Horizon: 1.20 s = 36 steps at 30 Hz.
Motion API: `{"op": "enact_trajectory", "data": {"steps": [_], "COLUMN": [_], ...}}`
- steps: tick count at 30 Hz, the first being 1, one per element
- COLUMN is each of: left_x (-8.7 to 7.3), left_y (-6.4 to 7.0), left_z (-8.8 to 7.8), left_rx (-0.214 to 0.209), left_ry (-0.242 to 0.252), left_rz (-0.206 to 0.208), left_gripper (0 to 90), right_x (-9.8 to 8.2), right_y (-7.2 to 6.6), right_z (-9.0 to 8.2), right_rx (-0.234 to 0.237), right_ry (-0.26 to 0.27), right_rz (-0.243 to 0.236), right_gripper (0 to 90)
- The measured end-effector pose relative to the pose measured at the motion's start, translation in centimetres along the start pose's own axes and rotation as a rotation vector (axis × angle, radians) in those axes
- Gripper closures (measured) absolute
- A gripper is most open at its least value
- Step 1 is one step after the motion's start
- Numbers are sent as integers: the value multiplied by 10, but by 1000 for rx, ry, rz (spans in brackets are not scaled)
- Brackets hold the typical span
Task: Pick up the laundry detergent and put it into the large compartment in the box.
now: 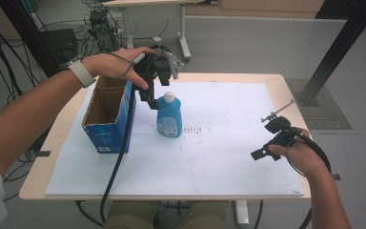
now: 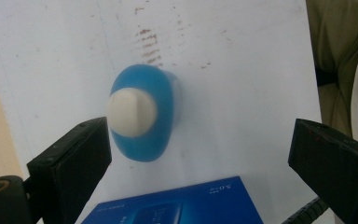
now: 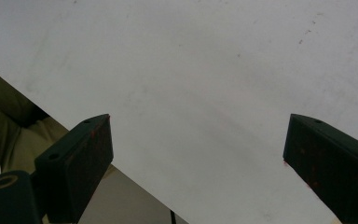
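Your blue bottle [image 1: 169,118] stands upright on the white sheet [image 1: 219,157] that covers the tabletop [image 1: 286,86], its long axis vertical and its white cap [image 1: 169,96] pointing straight up. In the high view its label faces toward you. Take the bottle as your landmark. Just to its left stands the blue cardboard box [image 1: 107,117], open at the top, with its near face carrying the print. The two are close together, and you cannot tell from these views whether they touch.

Your left gripper [image 1: 158,76] hangs above the bottle, slightly toward its far side, pointing down at it. In the left gripper view you look down on the cap [image 2: 131,112] and the rounded blue shoulders of the bottle [image 2: 142,112], with the jaws spread wide on either side of them. One jaw sits near the bottle's edge and the other is well apart from it; neither grips it. The printed blue face of the box [image 2: 177,205] lies at the bottom of that view. The gripper's black cable [image 1: 119,157] trails down past the box and over the front edge of the tabletop.

Your right gripper [image 1: 271,138] is well to the right of the bottle, near the sheet's right edge. Its jaws are spread wide over bare white sheet [image 3: 191,84], with nothing between them.
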State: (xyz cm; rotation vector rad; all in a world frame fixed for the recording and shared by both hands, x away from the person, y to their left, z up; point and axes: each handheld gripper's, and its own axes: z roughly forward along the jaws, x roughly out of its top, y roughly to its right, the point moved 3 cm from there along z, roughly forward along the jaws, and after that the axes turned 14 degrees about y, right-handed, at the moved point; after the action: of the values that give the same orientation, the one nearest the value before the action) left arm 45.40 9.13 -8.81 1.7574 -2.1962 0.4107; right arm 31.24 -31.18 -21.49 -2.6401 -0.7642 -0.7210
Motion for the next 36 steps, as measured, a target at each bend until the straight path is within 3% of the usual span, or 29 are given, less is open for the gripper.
{"op": "enact_trajectory", "data": {"steps": [7,18,27,36], "left_x": [0,6,4,4], "left_y": [-17,-27,-38,-38], "left_z": [13,35,41,44], "left_rx": [-20,-9,-27,-27], "left_ry": [-5,-54,-63,-64], "left_rz": [1,27,22,35], "left_gripper": [62,59,61,70], "right_x": [0,0,0,-1], "right_y": [2,3,5,6], "right_z": [2,3,3,4], "right_rx": [4,6,7,10], "right_ry": [1,0,-5,-7], "right_rz": [6,9,15,18], "right_gripper": [80,80,80,80]}}
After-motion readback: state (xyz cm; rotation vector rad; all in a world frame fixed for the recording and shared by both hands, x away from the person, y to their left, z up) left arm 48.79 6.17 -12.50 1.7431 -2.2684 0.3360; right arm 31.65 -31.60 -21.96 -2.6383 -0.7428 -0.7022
